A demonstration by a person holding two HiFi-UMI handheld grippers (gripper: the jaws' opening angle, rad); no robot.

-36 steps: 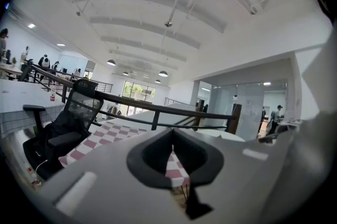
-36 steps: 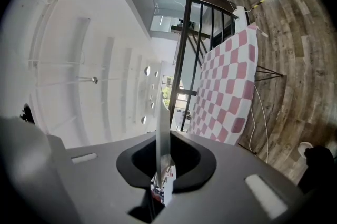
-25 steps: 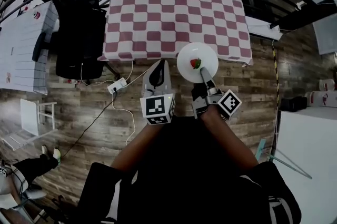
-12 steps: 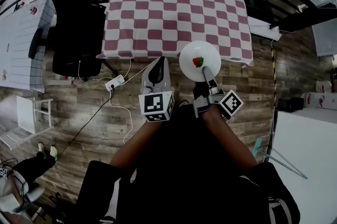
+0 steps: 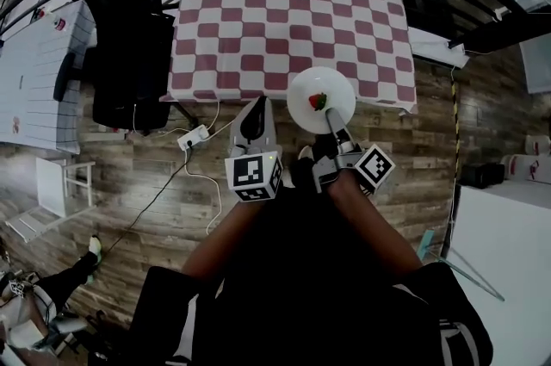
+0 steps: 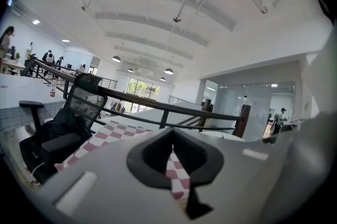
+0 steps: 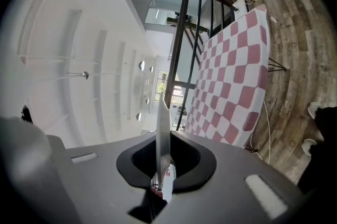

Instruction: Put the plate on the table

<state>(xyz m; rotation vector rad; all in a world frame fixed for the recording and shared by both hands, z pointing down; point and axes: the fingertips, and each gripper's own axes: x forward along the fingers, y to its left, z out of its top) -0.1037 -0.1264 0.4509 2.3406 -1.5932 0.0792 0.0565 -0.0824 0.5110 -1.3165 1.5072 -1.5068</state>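
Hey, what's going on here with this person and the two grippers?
A person holds a gripper in each hand at a table covered in red and white checks. The right gripper is shut on the rim of a white plate carrying a small red item, at the table's near edge, apparently not yet set down. The left gripper is shut and empty beside it.

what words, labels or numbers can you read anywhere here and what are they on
No word or number is readable in any view.
Marker cube on the left gripper: black-and-white squares only, no letters.
Marker cube on the right gripper: the same.
Plate: plain white, no print.
Small red-and-white item on the white desk: too small to read.
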